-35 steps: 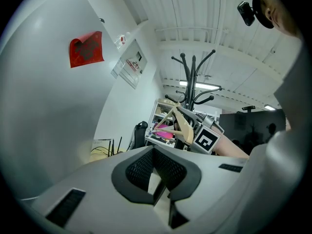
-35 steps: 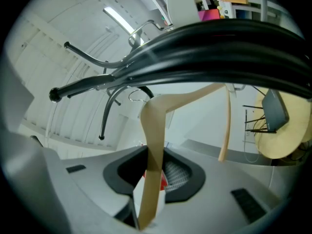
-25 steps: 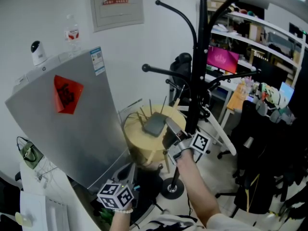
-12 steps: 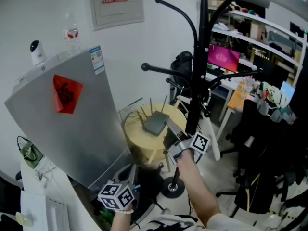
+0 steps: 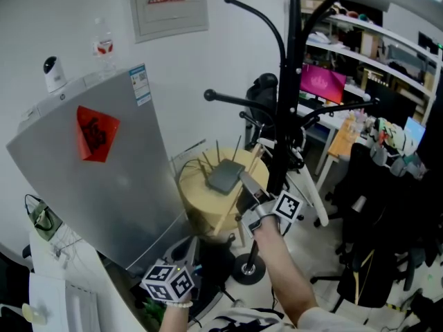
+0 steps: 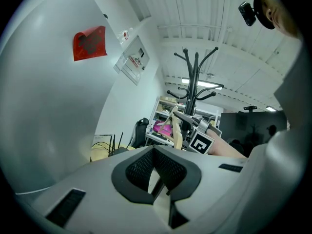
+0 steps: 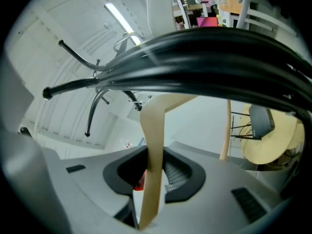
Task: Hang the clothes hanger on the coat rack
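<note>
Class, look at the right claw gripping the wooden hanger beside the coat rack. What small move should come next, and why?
Probably raise the right claw slightly, shut on the wooden hanger, to lift the hanger's top over the coat rack's black arm. That arm crosses just above the hanger in the right gripper view, and I cannot tell that the hanger hangs on it yet.

We can read no text for certain: the wall notice (image 5: 169, 5) carries a red heading too small to make out. The red diamond sticker (image 5: 97, 134) and the blue label (image 5: 140, 86) on the grey cabinet (image 5: 118, 192) are illegible too
</note>
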`<control>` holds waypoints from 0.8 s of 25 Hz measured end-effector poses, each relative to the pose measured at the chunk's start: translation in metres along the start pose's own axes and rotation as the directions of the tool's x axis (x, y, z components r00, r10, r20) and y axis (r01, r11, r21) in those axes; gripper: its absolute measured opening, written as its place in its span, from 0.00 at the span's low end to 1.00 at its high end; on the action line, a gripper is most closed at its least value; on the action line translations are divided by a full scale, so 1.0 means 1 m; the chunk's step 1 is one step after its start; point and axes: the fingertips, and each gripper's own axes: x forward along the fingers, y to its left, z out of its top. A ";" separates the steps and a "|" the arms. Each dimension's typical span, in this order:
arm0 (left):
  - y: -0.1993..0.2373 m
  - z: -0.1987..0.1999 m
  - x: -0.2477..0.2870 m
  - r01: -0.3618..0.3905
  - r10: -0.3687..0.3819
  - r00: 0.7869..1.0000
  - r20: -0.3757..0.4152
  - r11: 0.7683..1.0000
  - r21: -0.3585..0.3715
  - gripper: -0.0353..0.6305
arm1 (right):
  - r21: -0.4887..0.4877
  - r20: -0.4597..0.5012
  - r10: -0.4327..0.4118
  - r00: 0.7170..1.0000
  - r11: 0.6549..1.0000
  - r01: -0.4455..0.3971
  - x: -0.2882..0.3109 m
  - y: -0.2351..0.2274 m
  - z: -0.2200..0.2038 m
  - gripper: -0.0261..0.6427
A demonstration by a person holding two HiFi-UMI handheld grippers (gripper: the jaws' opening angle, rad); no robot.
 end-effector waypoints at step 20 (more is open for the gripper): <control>-0.004 -0.011 0.000 0.008 -0.008 1.000 -0.022 1.000 -0.010 0.04 | -0.054 0.019 -0.060 0.998 0.997 0.061 -0.016 -0.005 0.005 0.22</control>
